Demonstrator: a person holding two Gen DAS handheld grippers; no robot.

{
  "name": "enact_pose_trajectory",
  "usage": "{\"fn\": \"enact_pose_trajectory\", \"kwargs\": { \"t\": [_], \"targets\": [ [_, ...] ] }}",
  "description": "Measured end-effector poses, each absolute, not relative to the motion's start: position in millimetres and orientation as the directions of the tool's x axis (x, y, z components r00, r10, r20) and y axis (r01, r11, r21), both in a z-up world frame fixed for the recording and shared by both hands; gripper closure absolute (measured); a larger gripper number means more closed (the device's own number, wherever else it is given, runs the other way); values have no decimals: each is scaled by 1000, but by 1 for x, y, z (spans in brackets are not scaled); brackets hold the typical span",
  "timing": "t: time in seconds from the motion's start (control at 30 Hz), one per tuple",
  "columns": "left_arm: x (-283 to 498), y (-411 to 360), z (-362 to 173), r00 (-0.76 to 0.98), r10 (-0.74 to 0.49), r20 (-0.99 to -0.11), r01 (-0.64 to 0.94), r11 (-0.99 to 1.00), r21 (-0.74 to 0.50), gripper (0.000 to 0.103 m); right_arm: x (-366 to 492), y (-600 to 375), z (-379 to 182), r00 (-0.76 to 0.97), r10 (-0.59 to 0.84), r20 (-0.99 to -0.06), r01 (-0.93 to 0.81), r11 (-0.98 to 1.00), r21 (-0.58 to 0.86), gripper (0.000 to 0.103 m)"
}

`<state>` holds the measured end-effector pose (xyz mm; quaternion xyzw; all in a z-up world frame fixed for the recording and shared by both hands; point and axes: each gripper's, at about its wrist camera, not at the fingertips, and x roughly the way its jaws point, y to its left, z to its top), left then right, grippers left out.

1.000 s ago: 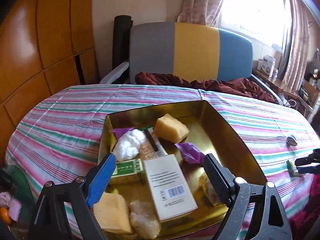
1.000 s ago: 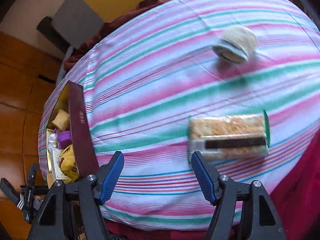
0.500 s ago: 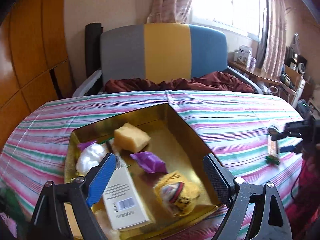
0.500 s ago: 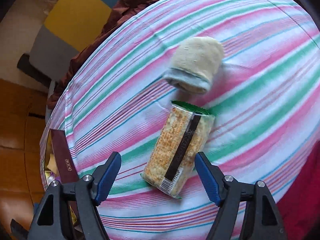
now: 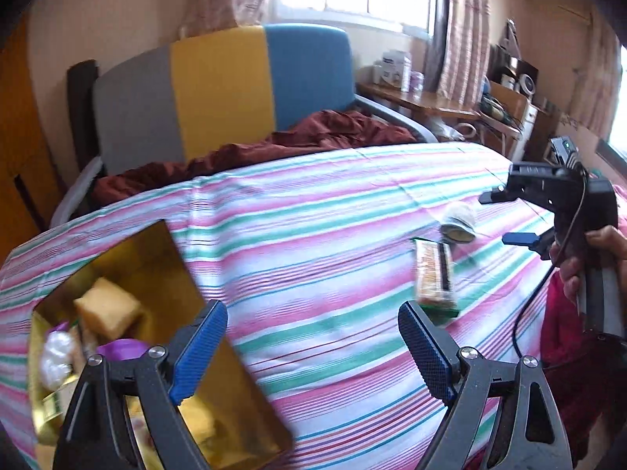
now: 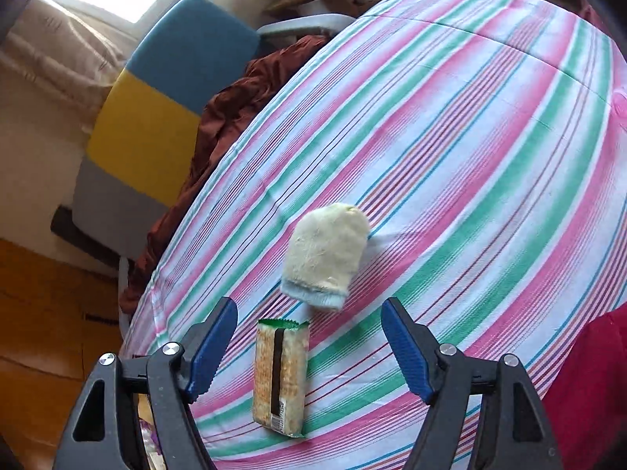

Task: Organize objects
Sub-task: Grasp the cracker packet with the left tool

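Observation:
A cracker packet point(image 6: 280, 376) with green ends lies lengthwise on the striped cloth, under the gap of my open right gripper point(image 6: 309, 307) and nearer its left finger. No pad touches it. Just beyond it lies a cream rolled sock point(image 6: 325, 254) with a pale blue cuff. My left gripper point(image 5: 311, 313) stands open and empty above the cloth, right of the gold box point(image 5: 156, 258). The box holds a yellow sponge point(image 5: 106, 309), a purple wrapper and other items. In the left wrist view the packet point(image 5: 435, 278) and sock point(image 5: 458, 221) lie at the right, beside the right gripper point(image 5: 497, 218).
A striped tablecloth point(image 5: 313, 235) covers the round table. Behind it stands a grey, yellow and blue chair point(image 5: 219, 90) with a maroon cloth point(image 5: 313, 137) on it. A cluttered desk point(image 5: 431, 98) stands at the back right. A hand point(image 5: 588, 258) holds the right gripper, with red fabric below.
The left wrist view swung right, off the box and onto the open cloth. The right gripper rolled and moved, so the packet went from crosswise to lengthwise, and its jaws spread a little.

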<state>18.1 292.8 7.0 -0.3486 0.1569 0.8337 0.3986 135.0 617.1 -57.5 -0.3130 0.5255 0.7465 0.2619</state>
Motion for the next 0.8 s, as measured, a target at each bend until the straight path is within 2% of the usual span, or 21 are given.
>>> {"fn": "enact_pose_trajectory", "kwargs": {
  "t": [0.33,0.63,0.73,0.77,0.8],
  "targets": [
    [41,395,-31,-315,561,-765,-878,-478,11,13,137,623,-63,-744,31,-668,-656,-228,720,26],
    [40,449,-66,-271,528,-805,-919,-391,52,14,131,624,-68,-740,-11,-672,-652,-233,722,25],
    [33,459,-77,-237,527,-816,-914,-405,4,21,130,623,-68,-732,-17,-681,-658,-244,713,25],
    [31,461,-80,-225,525,-820,-912,-411,-12,35,130,622,-69,-729,-20,-684,-660,-246,710,25],
    [31,462,-83,-232,524,-820,-906,-422,-13,43,130,622,-69,-731,-25,-682,-657,-245,713,25]
  ]
}}
